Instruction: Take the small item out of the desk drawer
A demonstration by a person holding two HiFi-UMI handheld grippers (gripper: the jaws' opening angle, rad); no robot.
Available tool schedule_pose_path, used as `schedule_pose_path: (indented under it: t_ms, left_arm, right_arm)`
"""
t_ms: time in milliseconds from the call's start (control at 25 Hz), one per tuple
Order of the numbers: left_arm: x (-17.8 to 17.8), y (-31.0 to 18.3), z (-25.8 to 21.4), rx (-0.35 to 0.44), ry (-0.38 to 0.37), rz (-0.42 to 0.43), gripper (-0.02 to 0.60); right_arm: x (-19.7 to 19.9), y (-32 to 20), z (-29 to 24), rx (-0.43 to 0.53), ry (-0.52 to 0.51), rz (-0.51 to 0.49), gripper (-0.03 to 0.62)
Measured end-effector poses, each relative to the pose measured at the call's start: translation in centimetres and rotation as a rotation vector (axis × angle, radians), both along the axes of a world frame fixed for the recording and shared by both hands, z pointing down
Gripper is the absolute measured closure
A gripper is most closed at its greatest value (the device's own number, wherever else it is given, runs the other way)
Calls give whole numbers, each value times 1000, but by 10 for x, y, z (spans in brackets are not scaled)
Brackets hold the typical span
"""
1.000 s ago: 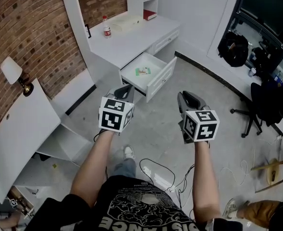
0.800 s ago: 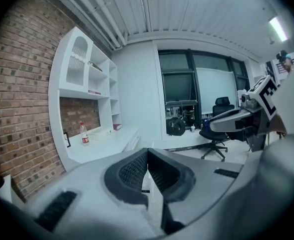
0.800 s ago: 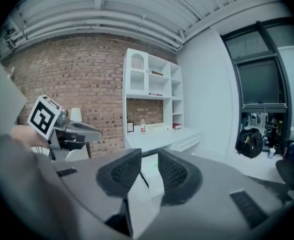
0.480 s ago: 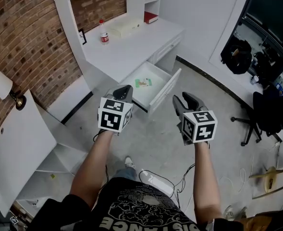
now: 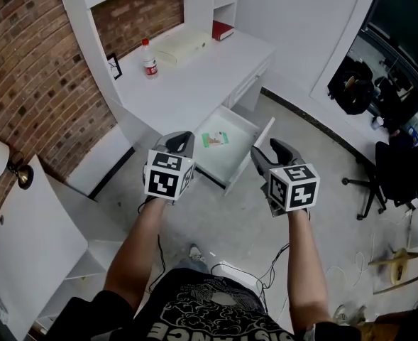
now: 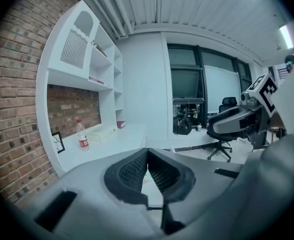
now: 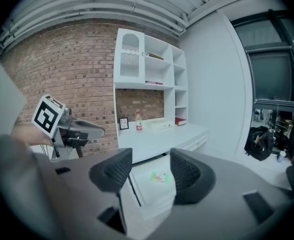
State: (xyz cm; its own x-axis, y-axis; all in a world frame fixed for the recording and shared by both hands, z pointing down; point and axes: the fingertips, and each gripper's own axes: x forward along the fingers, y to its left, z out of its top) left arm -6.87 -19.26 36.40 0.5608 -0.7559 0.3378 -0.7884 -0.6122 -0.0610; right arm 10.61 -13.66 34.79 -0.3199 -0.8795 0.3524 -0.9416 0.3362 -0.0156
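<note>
Small item (image 5: 215, 139), flat, green-edged packet; lying in open drawer (image 5: 226, 158)

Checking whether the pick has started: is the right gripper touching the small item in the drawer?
Apart. In the right gripper view, the small item lies in the drawer well beyond the right gripper, whose opening jaws hold nothing.

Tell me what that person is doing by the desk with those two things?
A person faces a white desk, holding a gripper in each hand. The drawer is pulled open, and a small green packet lies inside. The left gripper is shut and empty. The right gripper is opening, with nothing between its jaws, and points toward the packet. Nothing is picked up yet.
</note>
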Motion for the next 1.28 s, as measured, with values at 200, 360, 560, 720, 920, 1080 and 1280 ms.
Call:
schedule_pose_path:
  t_ms: [200,360,560,720,920,1080,1280]
  left_arm:
    - [-12,-33,5,-11,4,3,575]
    - [-18,-51,12,-27,5,12,575]
    - [-21,-65,13,-27,8,16,575]
    - [-28,-76,16,-30,9,5,575]
    - [-34,-96,22,-24,5,-26,575]
    - [-31,-115,30,-24,1,-57,575]
    - [-19,-136,35,-29,-13,-129,575]
  right_arm:
    - [-13,-32,5,-26,11,-14,338]
    - [-22,-52,9,-43,22,-18,328]
    - [-32,-73,9,-60,23,-40,313]
    - [-39,-91,9,-54,53,-59,299]
    - [-45,-113,15,-61,44,-104,292]
    - [-42,-137,26,-54,80,-151,279]
    - [-32,-171,38,-71,89,-247,273]
